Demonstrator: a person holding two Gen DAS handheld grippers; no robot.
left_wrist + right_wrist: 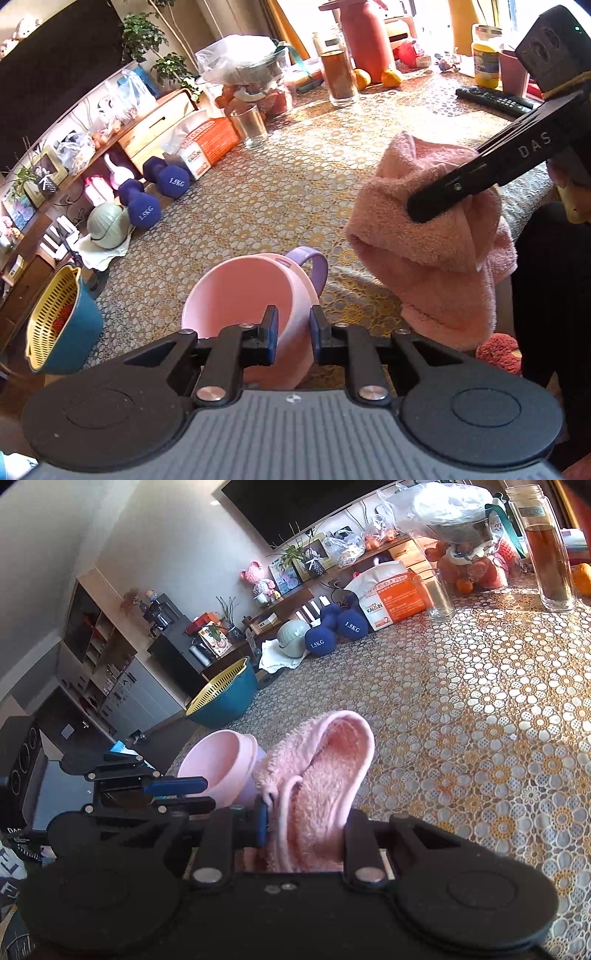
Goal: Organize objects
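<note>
While the left tool [293,334] is clamping the near wall of a pink cup [247,295] with a purple handle [312,264], one finger inside the rim and one outside, the right tool [303,825] is pinching a folded pink towel [317,775] between its fingers. Only the left view is showing the towel [424,236] hanging off the right tool just right of the cup, above the lace-covered table [277,184]. Only the right view is showing the cup [221,760] tilting, just left of the towel, with the left tool [177,794] gripping it.
</note>
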